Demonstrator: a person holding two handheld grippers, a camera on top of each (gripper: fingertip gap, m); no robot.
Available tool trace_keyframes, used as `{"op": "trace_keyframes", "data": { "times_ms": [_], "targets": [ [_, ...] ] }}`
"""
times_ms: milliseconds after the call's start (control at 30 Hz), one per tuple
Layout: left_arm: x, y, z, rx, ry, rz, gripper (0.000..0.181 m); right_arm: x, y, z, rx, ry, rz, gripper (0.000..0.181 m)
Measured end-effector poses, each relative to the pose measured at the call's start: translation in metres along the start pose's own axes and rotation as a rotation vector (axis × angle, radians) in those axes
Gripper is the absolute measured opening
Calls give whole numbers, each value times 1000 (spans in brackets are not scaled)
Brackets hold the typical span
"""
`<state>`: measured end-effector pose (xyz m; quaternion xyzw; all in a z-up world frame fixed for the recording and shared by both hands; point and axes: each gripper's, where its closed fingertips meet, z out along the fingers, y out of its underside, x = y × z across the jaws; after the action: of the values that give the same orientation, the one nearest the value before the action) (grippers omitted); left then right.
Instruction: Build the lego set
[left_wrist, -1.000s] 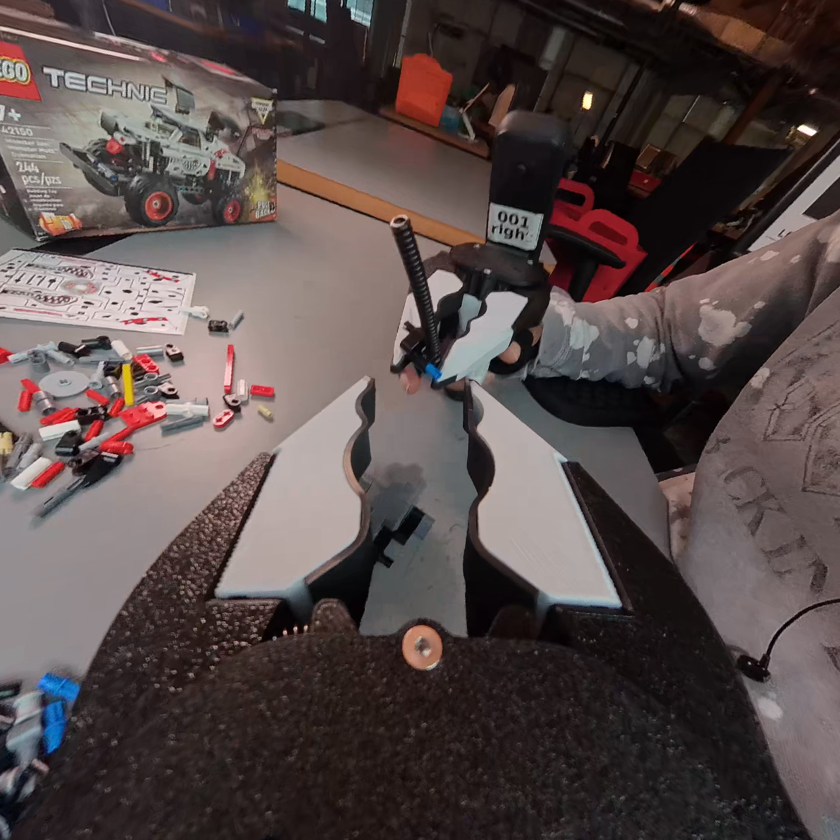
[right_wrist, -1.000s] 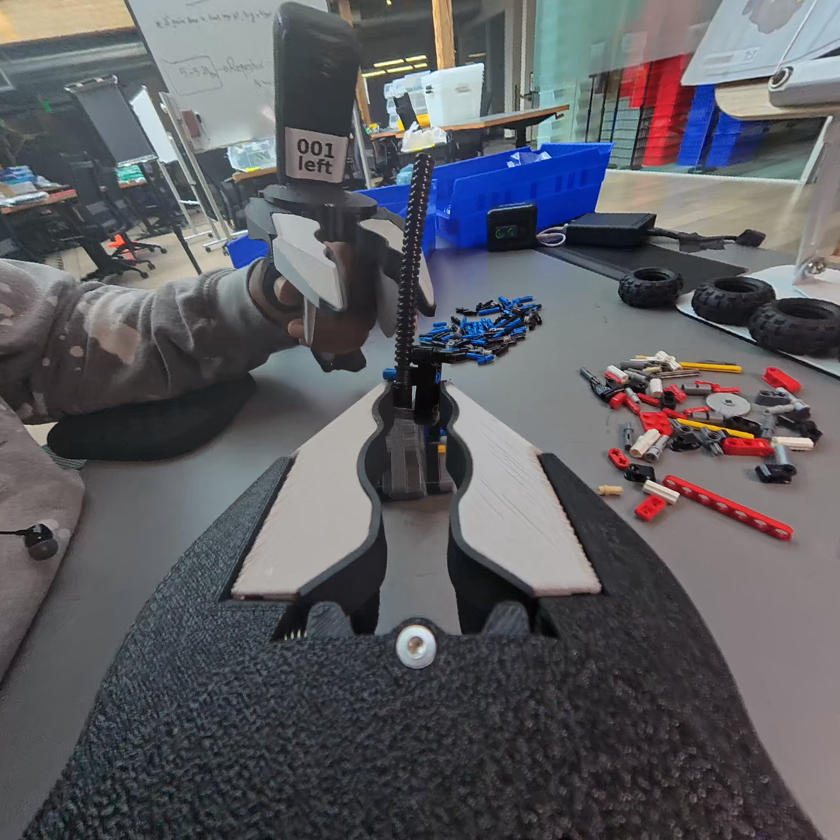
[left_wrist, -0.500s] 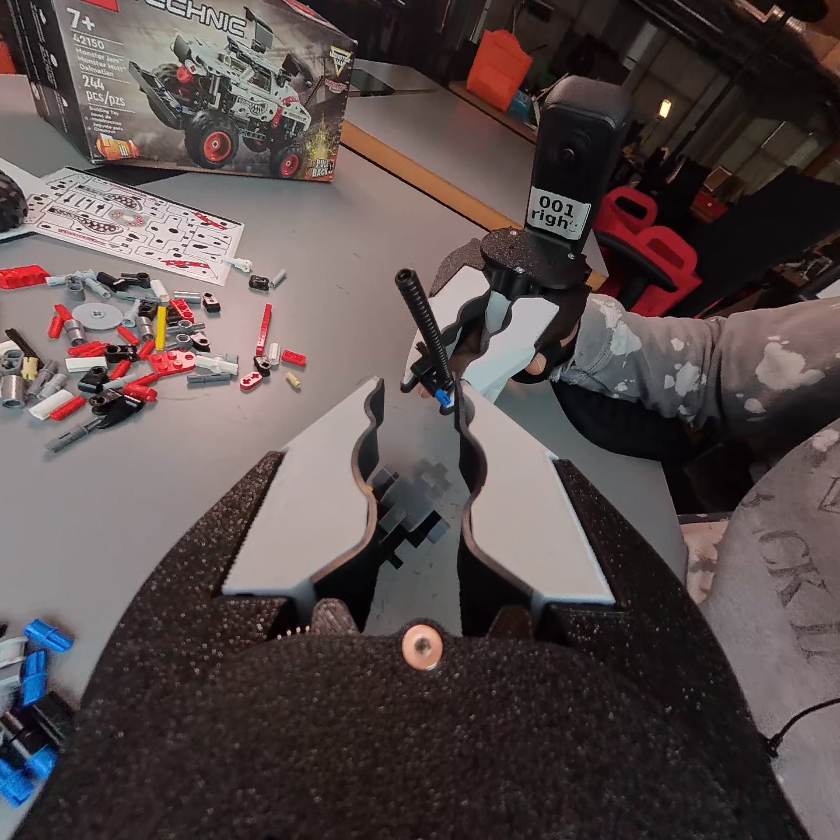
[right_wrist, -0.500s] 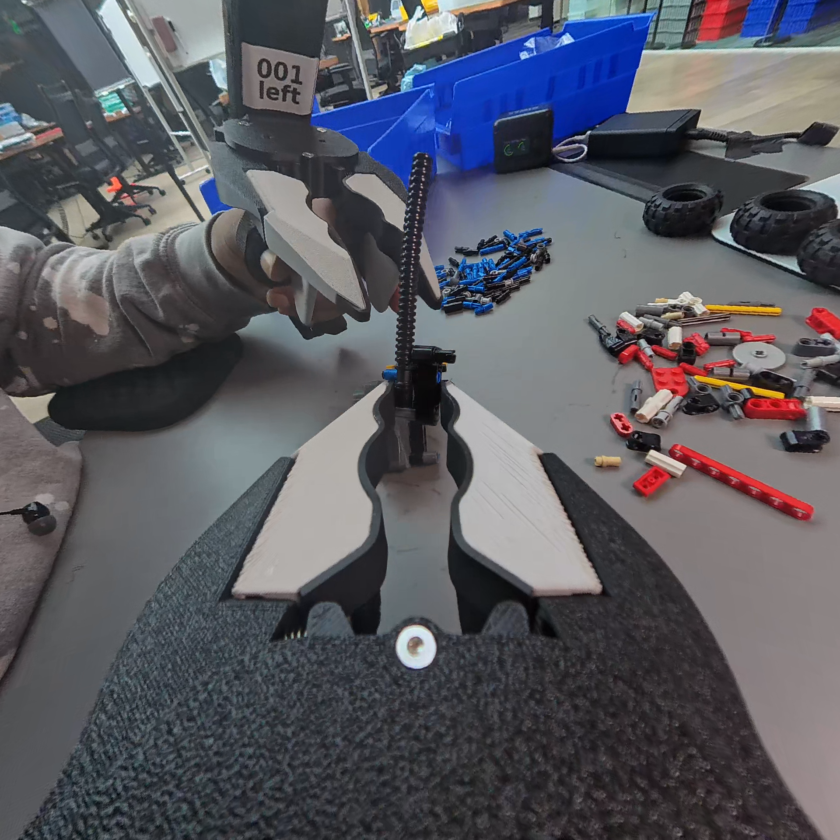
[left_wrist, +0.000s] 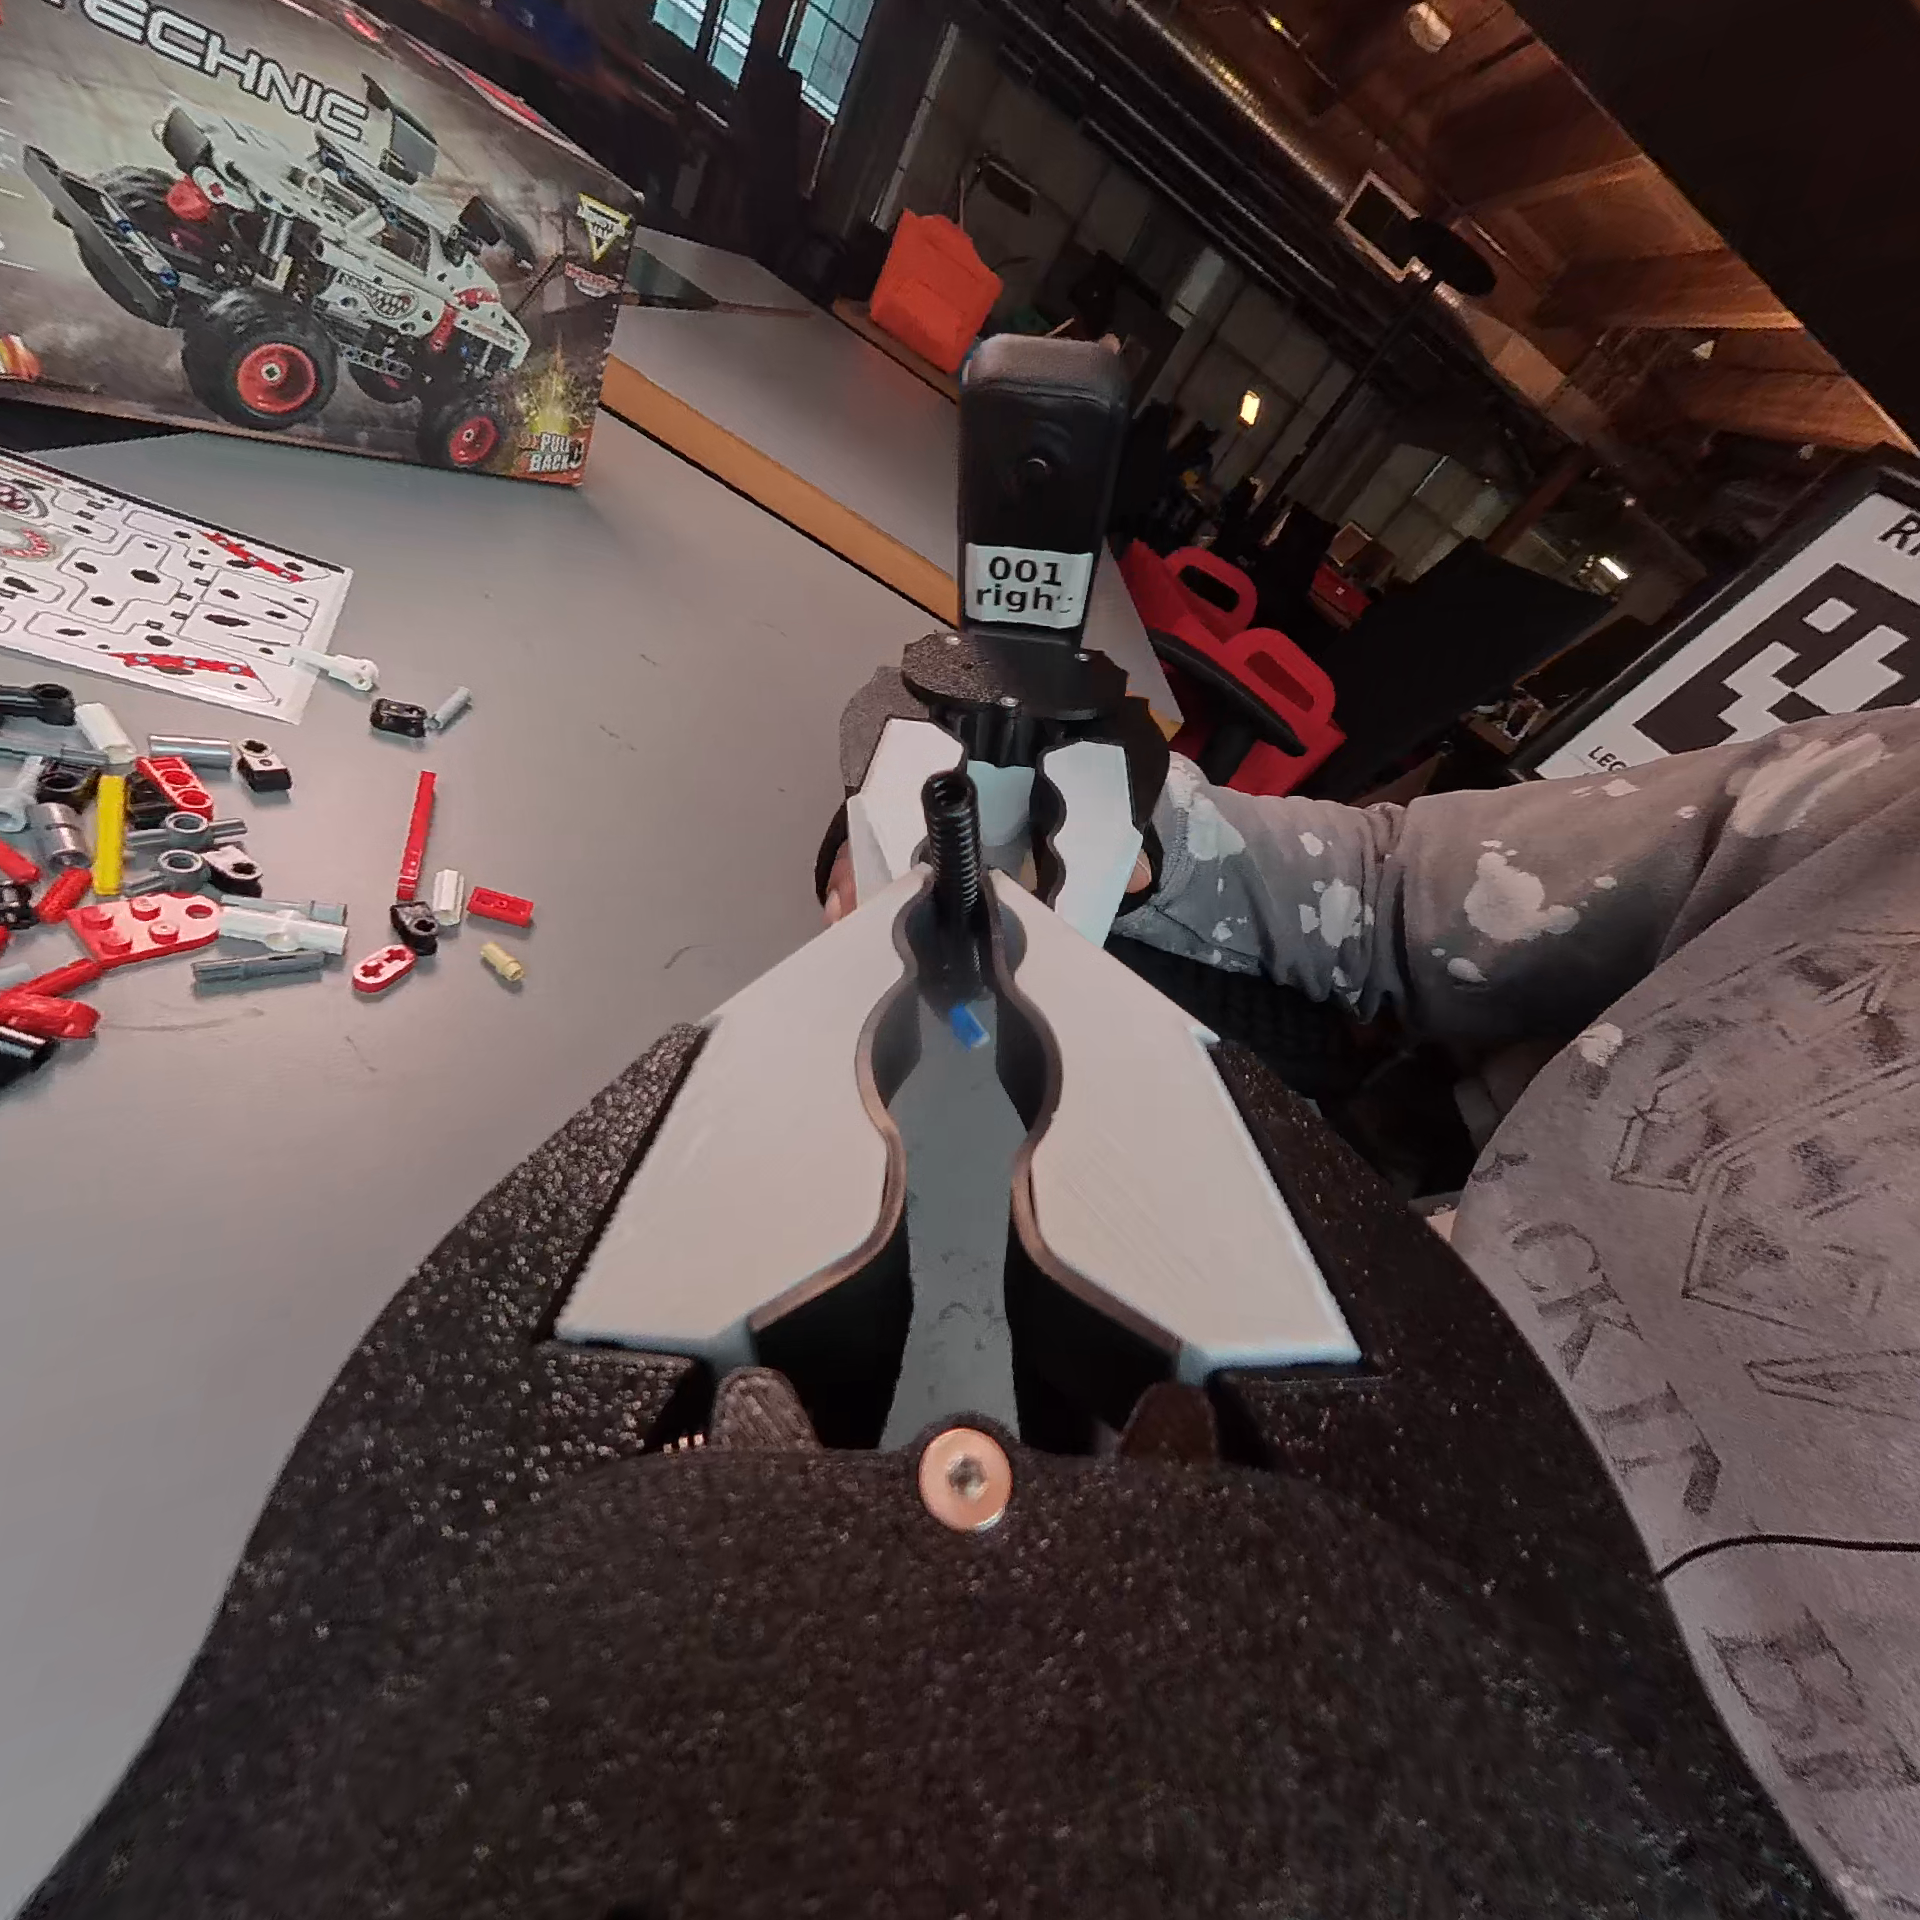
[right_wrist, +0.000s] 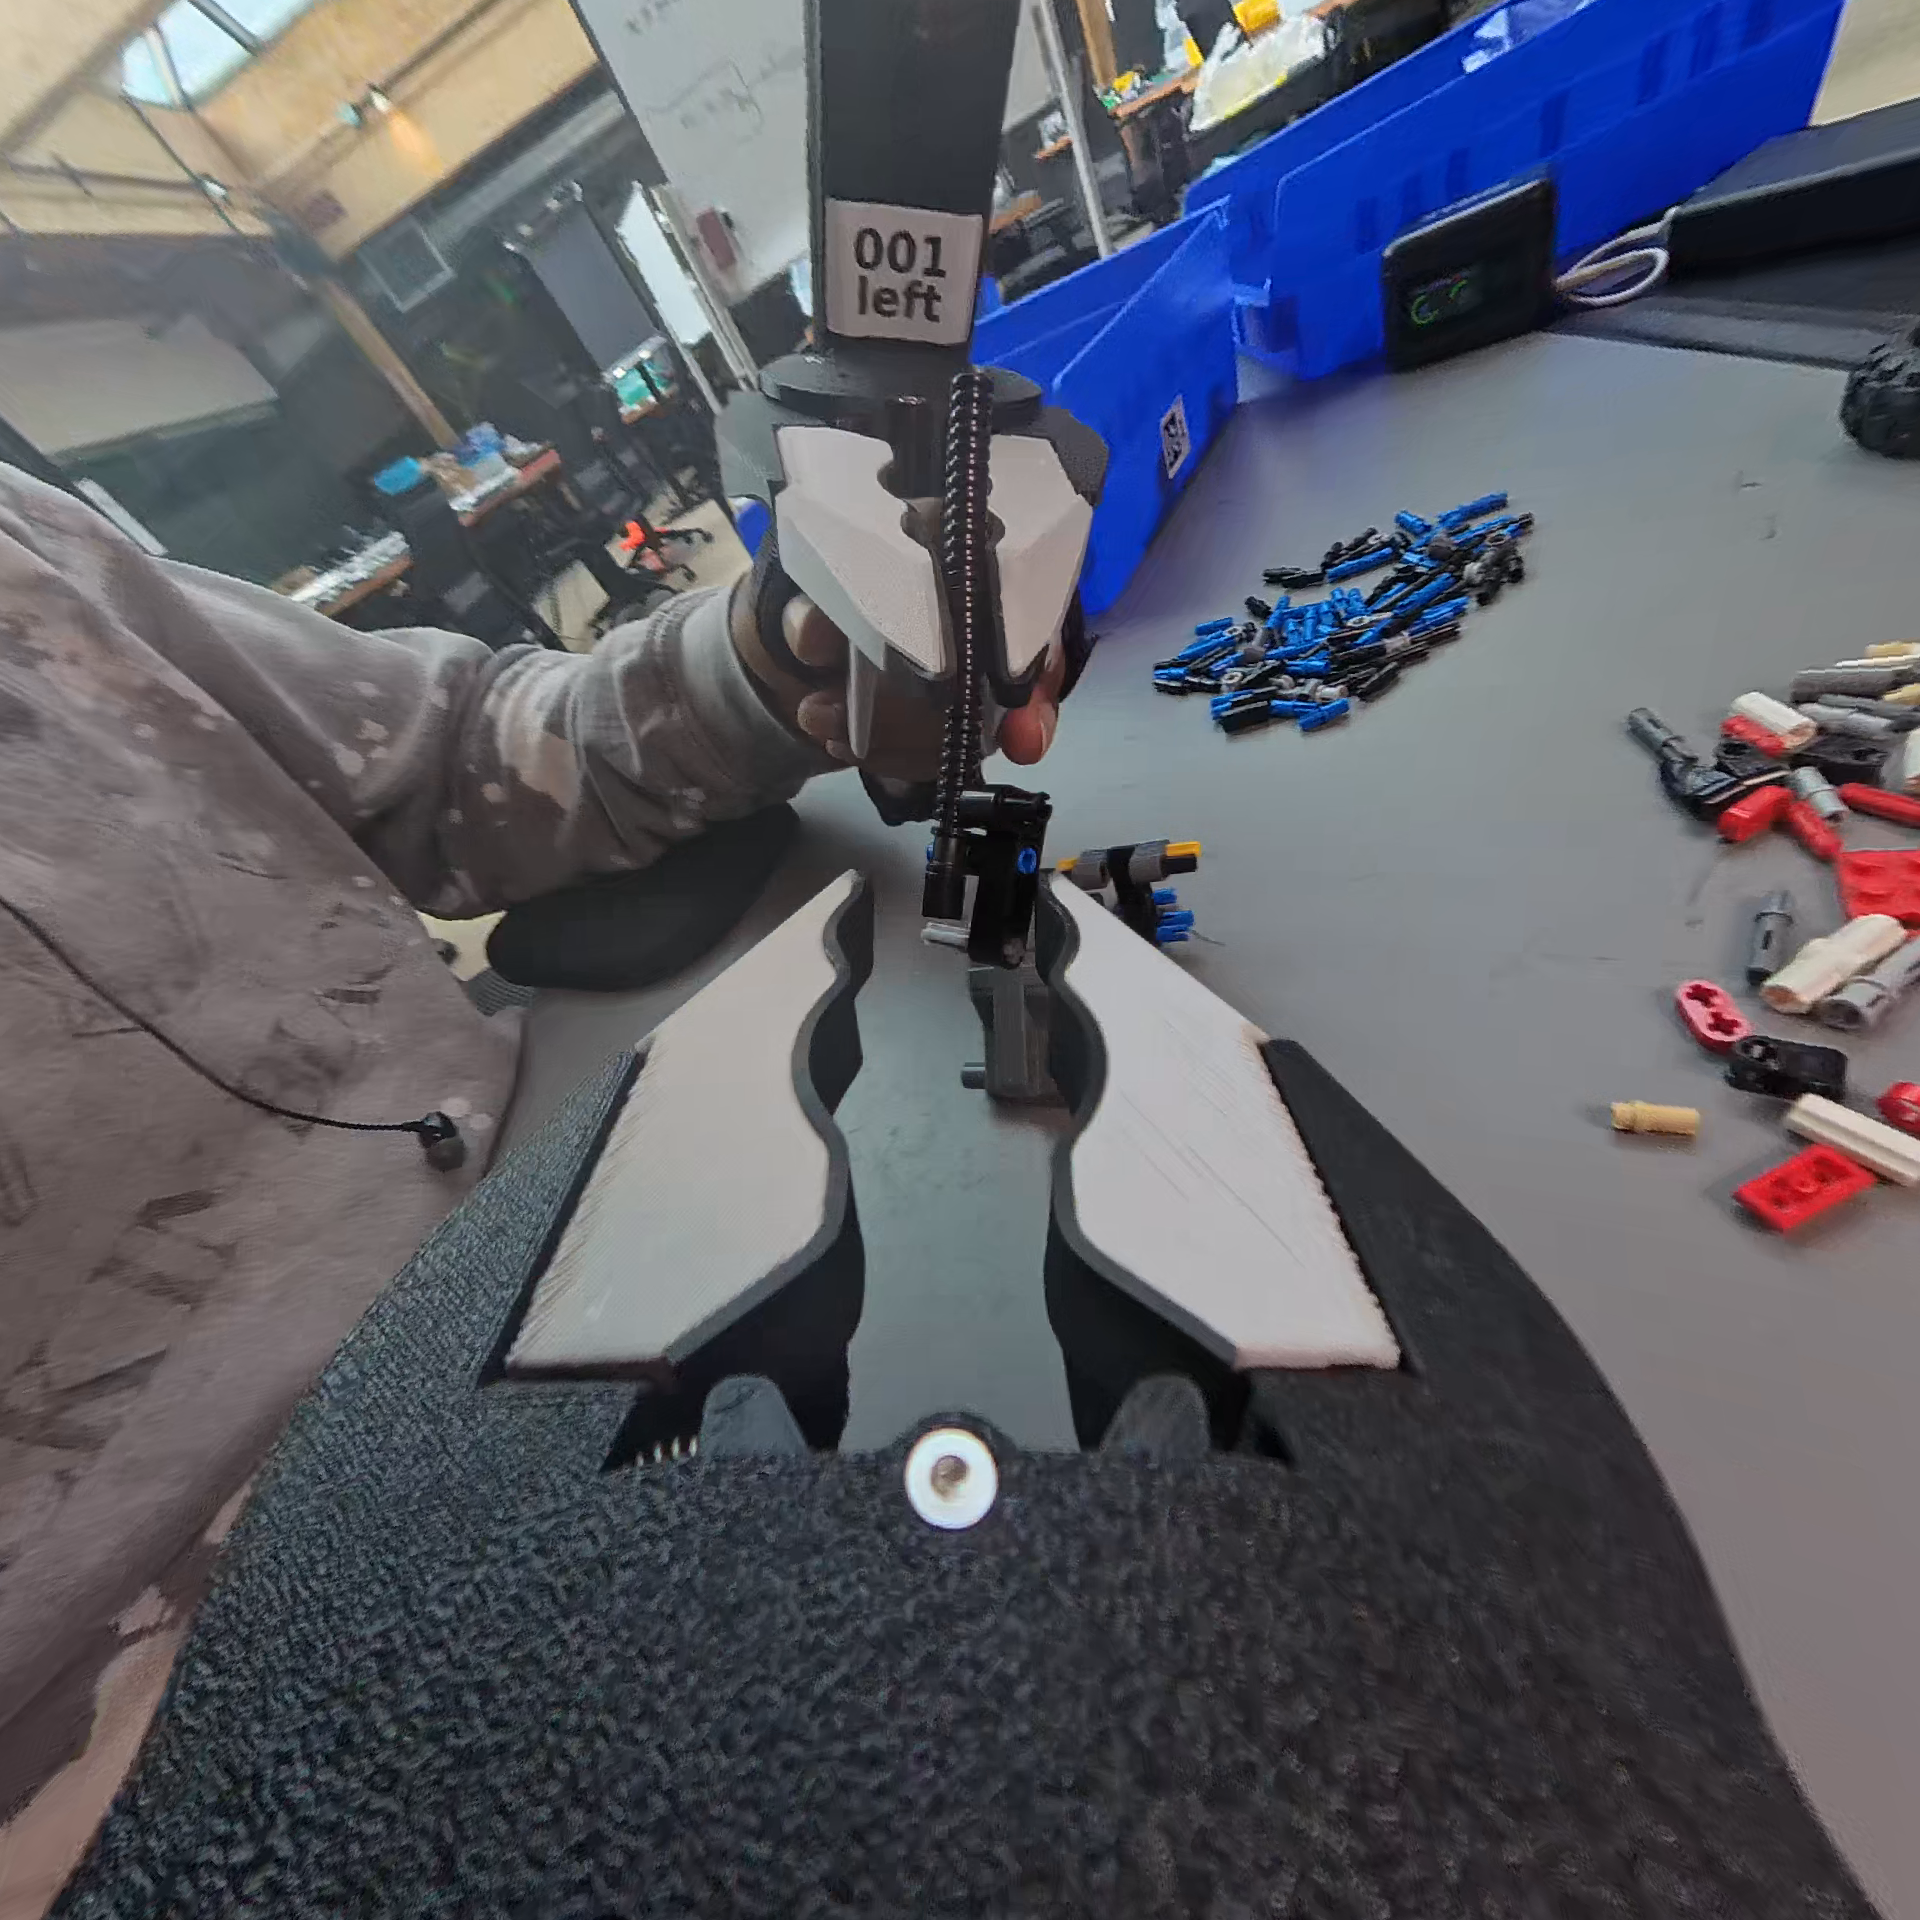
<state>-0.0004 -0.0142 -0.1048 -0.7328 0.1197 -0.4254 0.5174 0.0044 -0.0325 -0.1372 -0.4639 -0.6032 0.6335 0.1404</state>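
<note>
A black ribbed hose (right_wrist: 961, 582) stands upright on a black connector (right_wrist: 987, 862) and a grey piece (right_wrist: 1013, 1029), with a blue pin (left_wrist: 966, 1023) at its foot. My left gripper (left_wrist: 956, 896) is shut on the hose (left_wrist: 951, 831); it also shows in the right wrist view (right_wrist: 940, 675), facing me. My right gripper (right_wrist: 956, 894) is open. The grey piece rests against its right finger, with a gap on the other side. It also shows in the left wrist view (left_wrist: 987, 831), just behind the hose. A small grey and black sub-assembly (right_wrist: 1132, 873) lies on the table.
The set's box (left_wrist: 312, 239) and a sticker sheet (left_wrist: 156, 592) lie at the far left. There are loose red, grey and black parts (left_wrist: 156, 862), a pile of blue and black pins (right_wrist: 1351, 613), blue bins (right_wrist: 1455, 156), a tyre (right_wrist: 1886, 400) and a black arm pad (right_wrist: 634, 925). Left and right tips are no more than a few centimetres apart. The grey piece (right_wrist: 1013, 1029) is about 4 cm from my right fingertips.
My left gripper moved forward onto the hose and shut on it. My right gripper, which held the assembly's base, has opened its jaws.
</note>
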Motion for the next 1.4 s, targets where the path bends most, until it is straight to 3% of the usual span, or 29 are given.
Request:
{"op": "trace_keyframes", "data": {
  "times_ms": [300, 900, 1067, 1200, 1400],
  "targets": [
    [16, -7, -1, 45, 90, 37, 5, -15, -14, -20, 95, -173, 88, 33],
    [1, 2, 4, 10, -9, 56, 6, 7, 5, -9, -78, 94, -162, 20],
    [15, -16, -9, 143, 85, 65, 6, 6, 6, -14, -104, 142, -264, 34],
    [33, -33, -25, 273, 206, 79, 6, -6, -12, -8, -24, 214, -419, 33],
    [41, -38, -31, 321, 248, 96, 5, -23, -40, -8, 102, 316, -602, 28]
  ]
}}
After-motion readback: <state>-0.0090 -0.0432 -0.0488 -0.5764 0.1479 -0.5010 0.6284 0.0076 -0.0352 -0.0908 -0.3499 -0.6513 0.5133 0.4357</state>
